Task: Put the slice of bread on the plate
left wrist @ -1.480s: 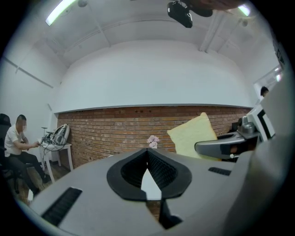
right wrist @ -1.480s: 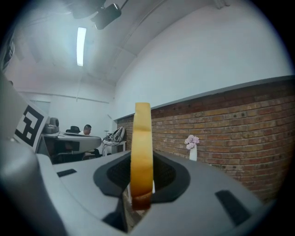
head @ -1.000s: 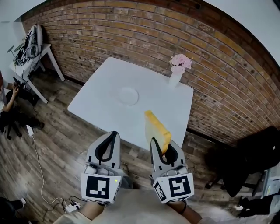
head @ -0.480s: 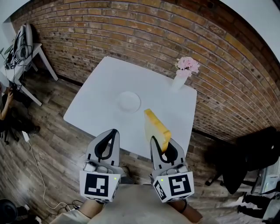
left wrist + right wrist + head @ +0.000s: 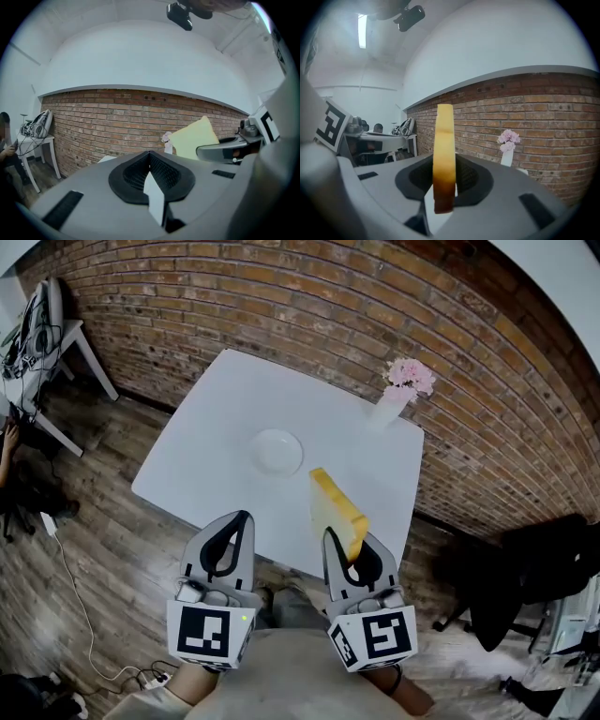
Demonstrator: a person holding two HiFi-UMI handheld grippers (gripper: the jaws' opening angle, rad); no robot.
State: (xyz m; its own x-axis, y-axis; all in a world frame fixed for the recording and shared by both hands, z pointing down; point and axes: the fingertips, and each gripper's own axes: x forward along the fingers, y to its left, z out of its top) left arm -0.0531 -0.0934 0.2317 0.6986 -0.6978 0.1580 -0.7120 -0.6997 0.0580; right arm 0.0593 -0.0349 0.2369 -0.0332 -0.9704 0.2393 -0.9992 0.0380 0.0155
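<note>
In the head view, the right gripper, at lower centre-right, is clamped on the slice of bread, which stands on edge and reaches toward the upper left. The plate sits on the white table, up and left of the bread and apart from it. The left gripper is closed on nothing, at lower left. In the left gripper view, its pads meet empty, with the bread at right. In the right gripper view, the bread shows thin edge-on, centred between the jaws, and no plate is visible.
</note>
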